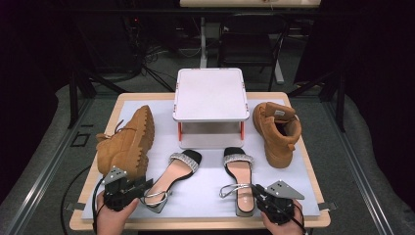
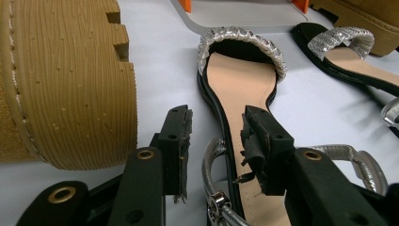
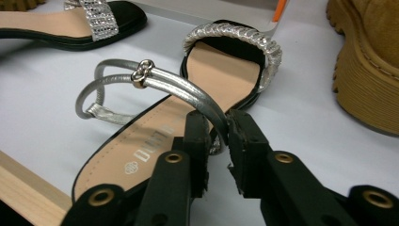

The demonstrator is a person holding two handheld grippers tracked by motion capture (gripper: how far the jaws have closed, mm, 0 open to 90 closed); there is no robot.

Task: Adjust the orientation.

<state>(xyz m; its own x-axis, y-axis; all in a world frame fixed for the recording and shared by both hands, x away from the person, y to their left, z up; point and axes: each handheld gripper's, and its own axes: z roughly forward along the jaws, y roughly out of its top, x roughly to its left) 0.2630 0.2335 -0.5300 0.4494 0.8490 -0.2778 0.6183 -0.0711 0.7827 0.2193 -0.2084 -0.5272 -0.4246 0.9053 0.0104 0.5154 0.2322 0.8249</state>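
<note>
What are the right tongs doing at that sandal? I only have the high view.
Observer: The right tongs are shut on the silver ankle strap of the right sandal, not on its sole.
Operator: Left tongs?
Observer: The left tongs are open. The sole edge of the left sandal lies between the pads, and neither pad is pressing on it.
Operator: Where is the right strap's buckle?
Observer: The buckle sits further along the strap, clear of the pinch.
</note>
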